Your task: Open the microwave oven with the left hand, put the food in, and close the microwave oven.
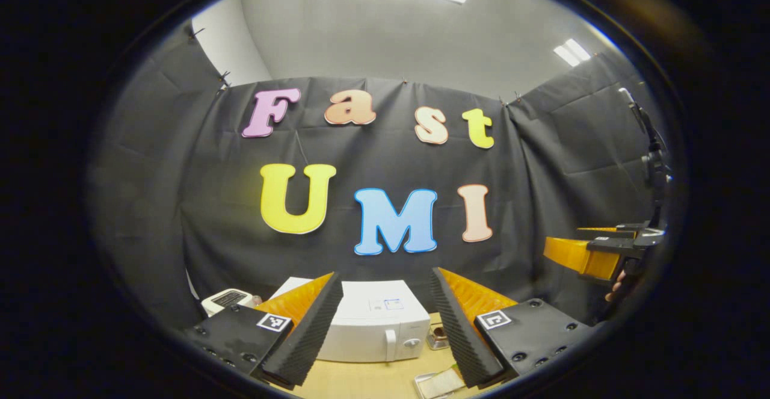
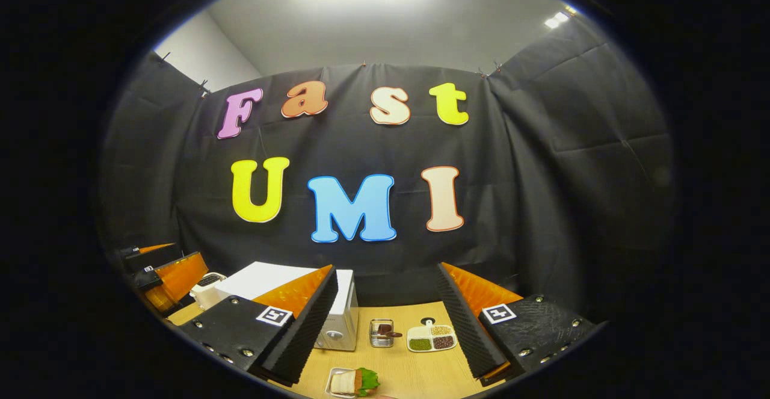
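Observation:
A white microwave oven (image 1: 373,327) stands shut on the wooden table, straight ahead between the fingers of my left gripper (image 1: 385,327), which is open and holds nothing. Its handle (image 1: 391,345) and knob (image 1: 411,343) face me. In the right gripper view the microwave oven (image 2: 337,321) is ahead to the left, and a sandwich with green lettuce on a small tray (image 2: 352,382) lies near the table's front edge. My right gripper (image 2: 385,330) is open and empty above the table. The right gripper (image 1: 586,254) also shows far right in the left gripper view.
A white toaster (image 1: 227,298) stands left of the microwave. A small metal basket (image 2: 381,333) and a divided dish of beans (image 2: 431,337) sit on the table (image 2: 415,369) right of the microwave. Black cloth walls close in the booth.

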The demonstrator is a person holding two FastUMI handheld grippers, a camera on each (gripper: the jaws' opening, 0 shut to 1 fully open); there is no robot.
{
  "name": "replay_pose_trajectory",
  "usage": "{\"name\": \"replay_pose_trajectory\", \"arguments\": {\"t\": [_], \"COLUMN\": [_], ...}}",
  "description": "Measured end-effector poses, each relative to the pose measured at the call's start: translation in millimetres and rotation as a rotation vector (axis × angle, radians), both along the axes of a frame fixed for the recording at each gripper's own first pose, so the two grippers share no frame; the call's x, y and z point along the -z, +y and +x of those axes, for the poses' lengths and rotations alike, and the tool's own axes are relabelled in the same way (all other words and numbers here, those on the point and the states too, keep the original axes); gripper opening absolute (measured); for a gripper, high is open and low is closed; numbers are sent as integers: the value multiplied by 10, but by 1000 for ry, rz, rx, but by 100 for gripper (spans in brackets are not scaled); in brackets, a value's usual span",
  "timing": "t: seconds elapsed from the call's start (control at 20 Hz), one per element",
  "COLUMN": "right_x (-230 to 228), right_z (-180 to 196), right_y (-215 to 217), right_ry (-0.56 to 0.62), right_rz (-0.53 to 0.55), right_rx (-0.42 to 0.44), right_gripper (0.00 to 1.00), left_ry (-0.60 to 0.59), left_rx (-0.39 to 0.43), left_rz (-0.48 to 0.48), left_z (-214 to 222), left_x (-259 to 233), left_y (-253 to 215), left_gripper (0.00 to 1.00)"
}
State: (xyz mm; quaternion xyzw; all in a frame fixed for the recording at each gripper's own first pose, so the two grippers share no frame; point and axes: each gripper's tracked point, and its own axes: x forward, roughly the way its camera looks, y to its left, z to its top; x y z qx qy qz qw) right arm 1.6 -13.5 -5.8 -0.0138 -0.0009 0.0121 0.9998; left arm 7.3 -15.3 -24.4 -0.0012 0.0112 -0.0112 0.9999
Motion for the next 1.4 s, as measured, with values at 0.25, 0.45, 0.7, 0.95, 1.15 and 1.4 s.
{"name": "replay_pose_trajectory", "arguments": {"t": [0.25,0.45,0.7,0.95,1.15,1.4], "right_x": [155,300,525,610,724,812], "right_z": [-6,-38,-35,19,66,72], "right_y": [-148,-361,-577,-699,-839,-918], "right_ry": [28,44,94,118,142,169], "right_rz": [6,-32,-48,-40,-52,-51], "right_rx": [34,77,124,138,159,183], "right_gripper": [99,99,97,99,99,99], "left_ry": [43,125,269,424,523,596], "left_rx": [40,64,81,41,7,7], "left_rz": [-28,-36,-56,-93,-97,-65], "left_z": [232,513,904,1196,1444,1583], "left_x": [431,1024,1949,2840,3321,3701], "left_y": [-178,-281,-375,-320,-238,-217], "left_gripper": [94,96,97,94,96,65]}}
